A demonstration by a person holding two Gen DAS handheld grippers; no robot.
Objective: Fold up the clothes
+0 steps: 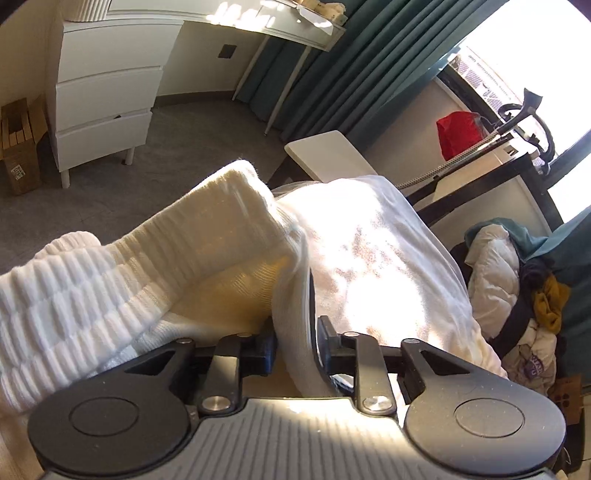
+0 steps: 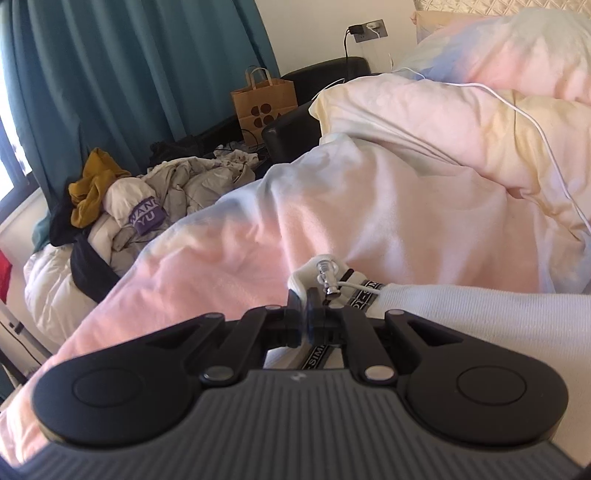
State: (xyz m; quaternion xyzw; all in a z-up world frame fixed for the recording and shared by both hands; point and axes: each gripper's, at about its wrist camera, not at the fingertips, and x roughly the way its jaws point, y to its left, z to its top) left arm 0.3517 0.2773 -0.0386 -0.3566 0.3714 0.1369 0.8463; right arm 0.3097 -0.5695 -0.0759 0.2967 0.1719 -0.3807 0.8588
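A white knit garment (image 1: 229, 236) with ribbed cuffs hangs raised in the left wrist view, and my left gripper (image 1: 295, 341) is shut on a fold of it. In the right wrist view my right gripper (image 2: 306, 308) is shut on the white garment's edge (image 2: 461, 314), right by a metal-tipped drawstring (image 2: 328, 278) and a black-and-white lettered tape. The garment stretches off to the right over a pastel pink duvet (image 2: 332, 206). The rest of the garment is hidden behind both gripper bodies.
A heap of clothes (image 2: 122, 214) lies beside the bed, also seen as a clothes heap (image 1: 517, 280) from the left. A paper bag (image 2: 264, 107), teal curtains (image 2: 129, 74), a white charging cable (image 2: 546, 144), a white drawer unit (image 1: 103, 96) and a desk (image 1: 295, 26) stand around.
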